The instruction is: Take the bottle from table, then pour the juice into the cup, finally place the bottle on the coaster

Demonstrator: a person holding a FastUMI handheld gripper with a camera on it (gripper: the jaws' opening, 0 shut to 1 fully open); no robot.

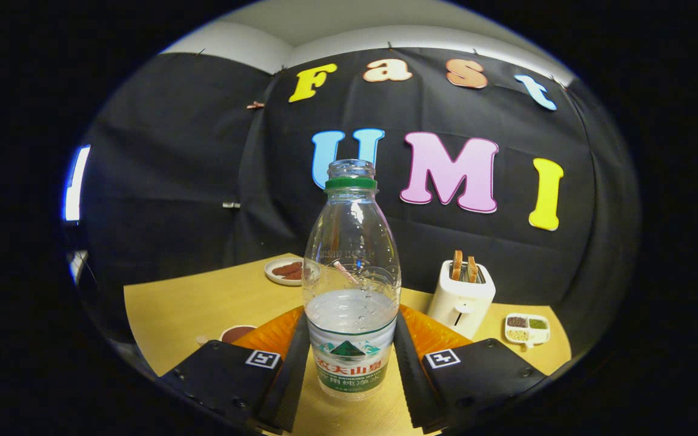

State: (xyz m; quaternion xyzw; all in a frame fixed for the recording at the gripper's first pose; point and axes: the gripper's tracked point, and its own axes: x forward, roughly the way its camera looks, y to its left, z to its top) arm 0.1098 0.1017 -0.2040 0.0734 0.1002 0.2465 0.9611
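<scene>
The clear plastic bottle (352,284), uncapped with a green neck ring and roughly half full of a clear liquid, stands upright between the two fingers of the gripper (352,363). Both fingers lie against the labelled lower body of the bottle, one on each side, so the gripper is judged to be clamped on it. Whether the bottle base rests on the yellow wooden bench (203,303) or is just clear of it cannot be told.

Judged status: the take step is at or just past the grasp. Pouring and placement on the coaster are not yet done.

A small round dark-rimmed object (237,333), possibly the cup or the coaster, lies left of the bottle. A white toaster (461,297) holding two slices stands right of the bottle, a divided dish (526,329) further right, and a white plate (285,270) behind-left.
</scene>
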